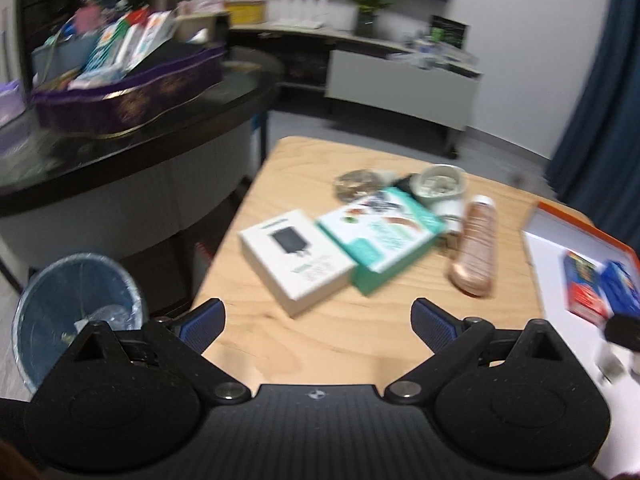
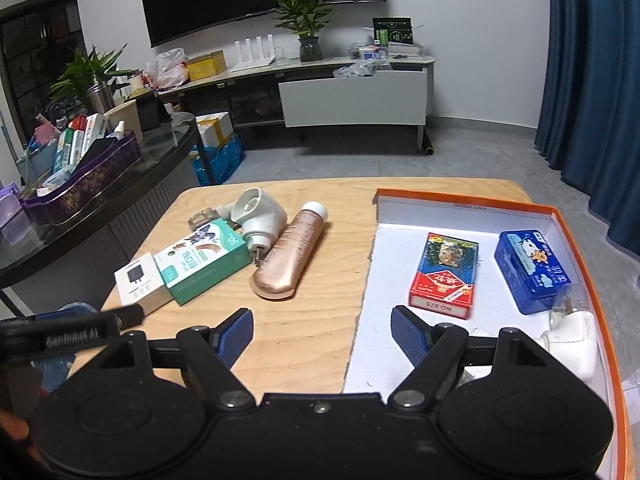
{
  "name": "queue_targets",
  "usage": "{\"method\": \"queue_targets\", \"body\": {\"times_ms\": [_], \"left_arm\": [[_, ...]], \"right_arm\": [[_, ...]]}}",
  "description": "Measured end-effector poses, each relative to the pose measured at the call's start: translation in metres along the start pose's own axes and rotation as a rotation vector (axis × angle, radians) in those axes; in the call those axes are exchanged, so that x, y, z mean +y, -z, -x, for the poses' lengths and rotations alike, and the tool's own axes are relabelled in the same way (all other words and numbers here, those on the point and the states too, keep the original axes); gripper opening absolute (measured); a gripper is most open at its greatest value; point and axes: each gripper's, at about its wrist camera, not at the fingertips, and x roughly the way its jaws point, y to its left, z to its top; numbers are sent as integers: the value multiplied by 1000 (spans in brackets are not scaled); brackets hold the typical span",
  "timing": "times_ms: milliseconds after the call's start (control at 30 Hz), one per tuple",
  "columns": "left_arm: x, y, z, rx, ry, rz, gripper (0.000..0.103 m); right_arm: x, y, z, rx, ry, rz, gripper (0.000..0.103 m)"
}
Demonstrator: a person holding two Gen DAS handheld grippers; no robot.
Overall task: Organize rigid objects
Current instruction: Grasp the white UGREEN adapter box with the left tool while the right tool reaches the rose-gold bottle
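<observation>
Both pairs of tongs stand wide and hold nothing. The left tongs [image 1: 318,326] hover over the near edge of the wooden table [image 1: 288,168], aimed at the loose pile; the right tongs [image 2: 322,334] hang over the line where the table meets the orange-rimmed tray [image 2: 576,240].

Just ahead of the left tongs lies the white charger box [image 1: 296,260], touching the green box [image 1: 380,236] that leans partly on it. Beyond sit a white plug-in device [image 1: 440,192] and, beside it, a rose-gold tube [image 1: 476,248]. The tray already holds a red card box [image 2: 444,276], a blue box [image 2: 532,272] and a white plug item [image 2: 568,340] at its near corner.

The step in hand looks like a fresh pick from the pile, with several things left to move. The white charger box is nearest; the next move calls for lowering the open tongs astride its narrower sides, clear of the green box pressed against it, then closing squarely.
</observation>
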Motion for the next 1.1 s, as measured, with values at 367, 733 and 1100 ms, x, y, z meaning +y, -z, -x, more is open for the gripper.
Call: {"method": "queue_targets", "body": {"times_ms": [367, 733, 1100], "left_arm": [[14, -33, -54, 33, -101, 82, 102], [21, -39, -66, 22, -112, 110, 103], [20, -18, -58, 40, -49, -93, 61]], "right_arm": [[-7, -3, -6, -15, 12, 13, 90], [-14, -7, -18, -15, 15, -4, 90], [-12, -5, -21, -12, 17, 11, 90]]}}
